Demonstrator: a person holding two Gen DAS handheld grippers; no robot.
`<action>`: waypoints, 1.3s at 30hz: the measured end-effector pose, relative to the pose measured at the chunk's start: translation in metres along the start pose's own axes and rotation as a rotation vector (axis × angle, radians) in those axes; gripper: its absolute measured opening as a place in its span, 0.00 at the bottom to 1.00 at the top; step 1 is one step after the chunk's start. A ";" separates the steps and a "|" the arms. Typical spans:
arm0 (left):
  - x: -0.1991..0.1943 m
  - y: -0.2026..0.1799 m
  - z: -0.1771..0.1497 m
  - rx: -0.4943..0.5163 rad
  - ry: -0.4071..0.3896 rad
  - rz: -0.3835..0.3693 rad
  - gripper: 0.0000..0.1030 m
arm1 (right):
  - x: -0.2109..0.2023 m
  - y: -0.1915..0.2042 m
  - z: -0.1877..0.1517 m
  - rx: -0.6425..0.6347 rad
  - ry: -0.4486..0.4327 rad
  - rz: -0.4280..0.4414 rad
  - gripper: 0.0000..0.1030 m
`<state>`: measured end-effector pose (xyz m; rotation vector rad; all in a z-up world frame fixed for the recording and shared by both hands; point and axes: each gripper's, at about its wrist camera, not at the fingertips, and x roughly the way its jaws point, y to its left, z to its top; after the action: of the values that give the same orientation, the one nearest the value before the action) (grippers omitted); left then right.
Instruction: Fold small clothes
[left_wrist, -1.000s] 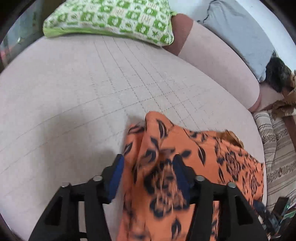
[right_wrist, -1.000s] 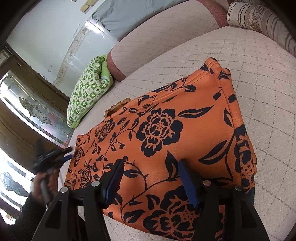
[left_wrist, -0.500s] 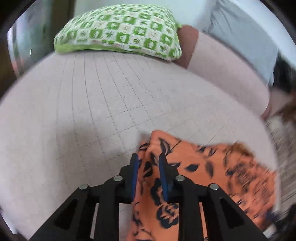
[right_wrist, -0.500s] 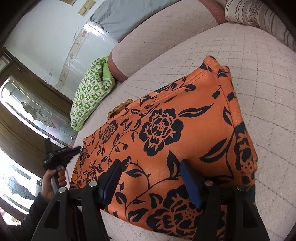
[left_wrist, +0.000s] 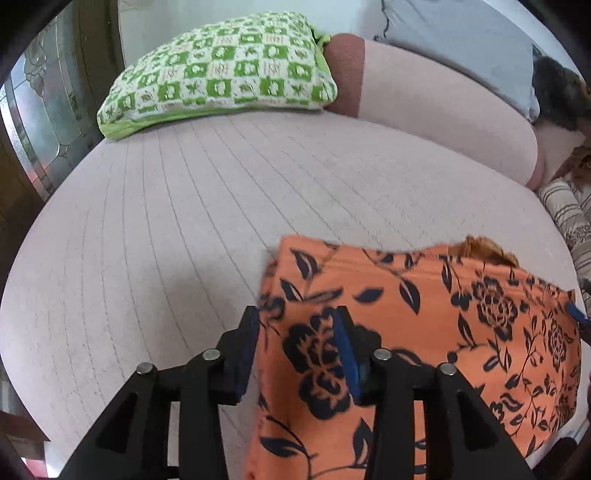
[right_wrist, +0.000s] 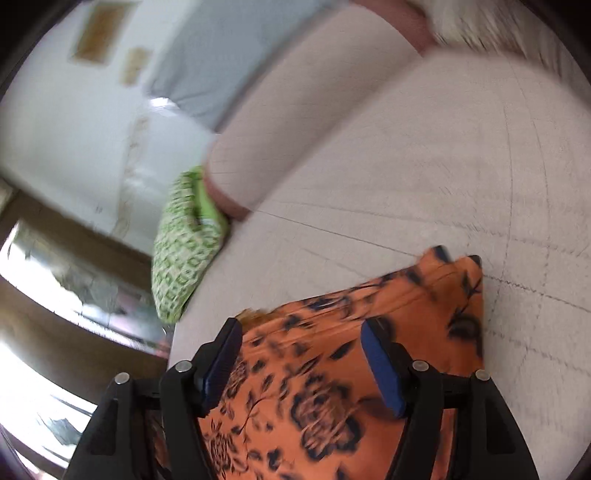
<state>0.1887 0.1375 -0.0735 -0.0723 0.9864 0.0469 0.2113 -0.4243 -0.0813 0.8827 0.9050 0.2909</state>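
Step in hand, by my judgement: a fold of the orange floral garment (left_wrist: 424, 332) is laid down and I am between grasps, with neither gripper holding cloth.

Location of the task item: the garment lies on the quilted pink sofa seat (left_wrist: 184, 240), toward its front edge. Its folded left end sits just ahead of my left gripper (left_wrist: 295, 347). A rust-coloured scrap (left_wrist: 484, 251) shows at the garment's far edge; I cannot tell what it is.

Left gripper: jaws apart, low over the garment's left end, the left pad just outside the cloth edge and the right pad over the print. Nothing is clamped.

Right gripper (right_wrist: 301, 365): jaws wide apart above the garment's other end, tilted, the view blurred by motion. Nothing is clamped. Its blue tip shows in the left wrist view at the garment's right end.

Surroundings: a green checked cushion (left_wrist: 221, 70) rests at the seat's back left corner, well apart from the garment.

Next move, as I judge it: take a fresh grip on 1 end, both layers together, and carry it across evenly so the edges meet.
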 end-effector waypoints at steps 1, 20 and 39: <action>0.002 -0.002 -0.003 -0.003 0.009 -0.004 0.45 | 0.006 -0.012 0.005 0.038 0.009 -0.042 0.68; -0.057 -0.021 -0.049 -0.050 0.000 -0.018 0.67 | -0.052 0.033 -0.042 -0.079 -0.100 -0.142 0.76; -0.075 -0.125 -0.117 0.148 0.015 -0.125 0.71 | -0.108 -0.050 -0.174 0.372 -0.104 -0.032 0.77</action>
<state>0.0593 0.0026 -0.0699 0.0019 0.9962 -0.1419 0.0031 -0.4226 -0.1131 1.2132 0.8895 0.0464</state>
